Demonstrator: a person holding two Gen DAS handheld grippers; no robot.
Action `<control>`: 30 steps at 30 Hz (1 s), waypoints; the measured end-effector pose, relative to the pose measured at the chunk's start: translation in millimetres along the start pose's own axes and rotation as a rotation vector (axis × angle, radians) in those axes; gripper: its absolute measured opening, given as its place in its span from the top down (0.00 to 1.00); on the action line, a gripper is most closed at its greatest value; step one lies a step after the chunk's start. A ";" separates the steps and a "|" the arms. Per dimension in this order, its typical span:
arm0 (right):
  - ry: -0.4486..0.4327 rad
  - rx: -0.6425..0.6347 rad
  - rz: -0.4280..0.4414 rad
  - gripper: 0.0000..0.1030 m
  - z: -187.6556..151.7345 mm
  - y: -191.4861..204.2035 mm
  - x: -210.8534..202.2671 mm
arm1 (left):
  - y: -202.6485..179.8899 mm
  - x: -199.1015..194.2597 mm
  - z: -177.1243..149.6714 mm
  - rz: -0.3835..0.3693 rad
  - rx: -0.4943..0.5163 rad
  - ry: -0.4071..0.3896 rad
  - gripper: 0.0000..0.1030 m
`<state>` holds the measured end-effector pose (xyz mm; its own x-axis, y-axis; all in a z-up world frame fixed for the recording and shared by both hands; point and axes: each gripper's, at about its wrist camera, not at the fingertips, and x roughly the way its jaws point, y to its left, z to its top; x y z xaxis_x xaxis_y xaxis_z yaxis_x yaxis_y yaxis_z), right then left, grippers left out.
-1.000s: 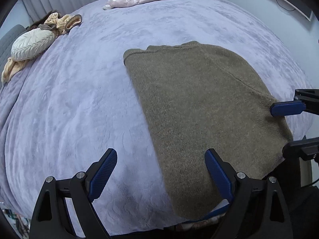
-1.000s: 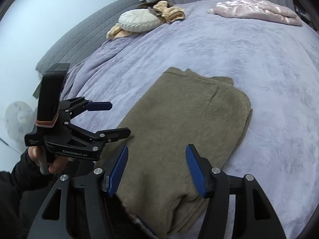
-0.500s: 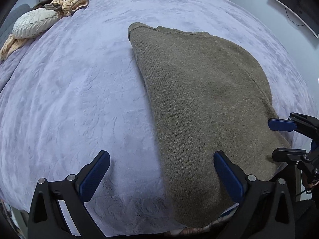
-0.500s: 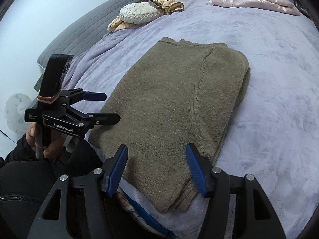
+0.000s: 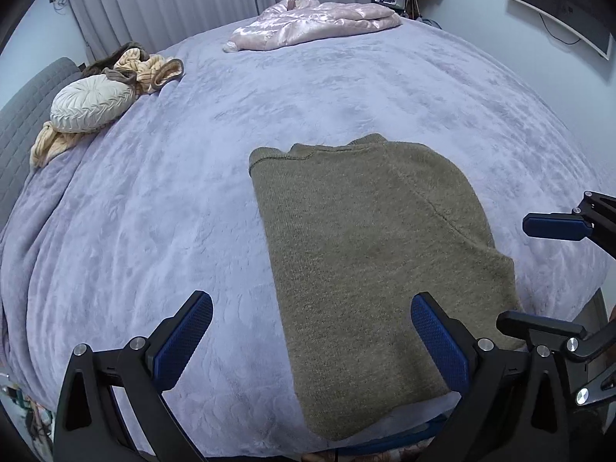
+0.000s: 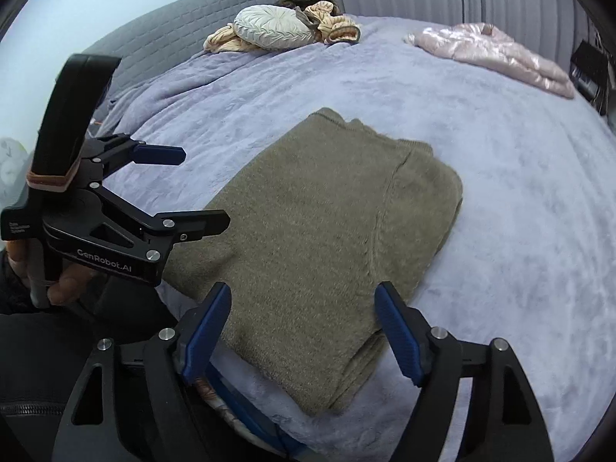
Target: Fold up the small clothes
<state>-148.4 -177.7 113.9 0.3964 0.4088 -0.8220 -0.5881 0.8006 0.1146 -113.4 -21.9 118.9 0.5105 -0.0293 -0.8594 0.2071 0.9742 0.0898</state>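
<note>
An olive-brown knit sweater (image 5: pixel 369 254) lies folded into a long rectangle on the lavender bedspread (image 5: pixel 161 208), its near end at the bed's front edge; it also shows in the right wrist view (image 6: pixel 319 231). My left gripper (image 5: pixel 308 338) is open and empty, hovering above the sweater's near left corner. My right gripper (image 6: pixel 304 327) is open and empty above the sweater's near end. The left gripper also shows in the right wrist view (image 6: pixel 188 188), and the right gripper's fingers (image 5: pixel 554 227) show at the right of the left wrist view.
A pink satin garment (image 5: pixel 315 23) lies at the far side of the bed. A white round cushion (image 5: pixel 92 104) and beige clothes (image 5: pixel 150 69) lie by the grey headboard (image 6: pixel 173 27). A wall TV (image 5: pixel 558 0) hangs at right.
Both grippers dipped close to the sweater half a second ago and have since pulled back and up. The sweater lies in the same folded shape. Both grippers stayed open.
</note>
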 end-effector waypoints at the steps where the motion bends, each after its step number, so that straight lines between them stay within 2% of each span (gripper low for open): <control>1: -0.001 -0.001 -0.023 0.22 3.6 0.7 -3.5 | -0.8 -1.6 0.8 0.012 -0.010 -0.005 0.00; 3: 0.013 -0.001 -0.064 0.22 8.8 2.3 -9.1 | -3.5 -4.5 -1.5 0.048 -0.017 -0.023 0.00; 6: 0.054 -0.025 -0.151 0.22 11.0 7.2 -11.4 | -8.5 1.3 -6.6 0.008 -0.014 0.004 0.00; 8: 0.073 -0.041 -0.174 0.22 10.1 10.4 -9.6 | -11.2 8.9 -9.9 0.009 -0.021 0.043 0.00; 20: 0.128 -0.018 -0.215 0.23 6.2 9.0 6.8 | -0.8 13.7 -6.6 0.042 -0.073 0.066 0.00; 30: 0.136 0.001 -0.215 0.22 11.0 -0.5 10.5 | 2.4 23.0 -0.1 0.011 -0.087 0.100 0.00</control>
<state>-136.1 -169.0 111.4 0.4141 0.1666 -0.8949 -0.4998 0.8632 -0.0706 -101.2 -20.2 99.4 0.4261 -0.0003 -0.9047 0.1263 0.9902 0.0591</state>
